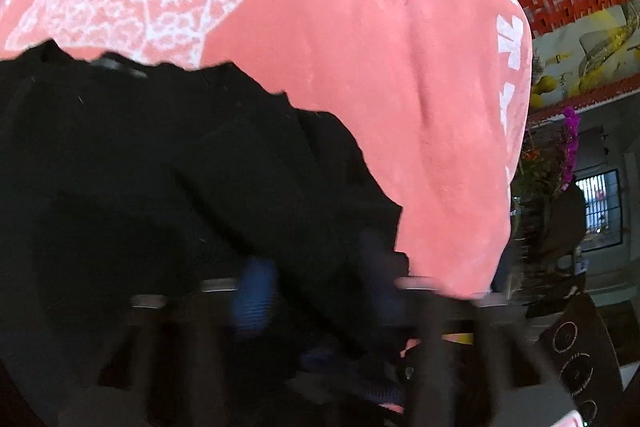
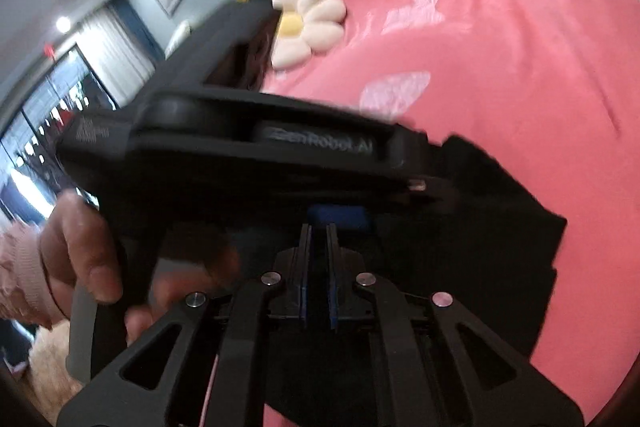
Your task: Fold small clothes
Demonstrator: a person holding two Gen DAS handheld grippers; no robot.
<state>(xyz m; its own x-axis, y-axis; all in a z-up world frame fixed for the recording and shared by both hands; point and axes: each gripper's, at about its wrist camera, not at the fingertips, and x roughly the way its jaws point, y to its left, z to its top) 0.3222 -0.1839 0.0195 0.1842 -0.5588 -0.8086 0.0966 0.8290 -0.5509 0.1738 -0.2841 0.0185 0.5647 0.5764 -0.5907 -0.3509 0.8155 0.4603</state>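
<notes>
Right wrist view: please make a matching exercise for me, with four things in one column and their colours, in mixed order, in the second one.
Things:
1. cloth
2. top
3. flower petals
4. pads

Colours:
A. blue
B. white
C. black
D. pink

Pairs: 1-C, 2-D, 3-B, 4-A

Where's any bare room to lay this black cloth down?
None shows. The black garment hangs against the person's pink top, and the left claw and right claw crowd together. No surface is visible.
</notes>
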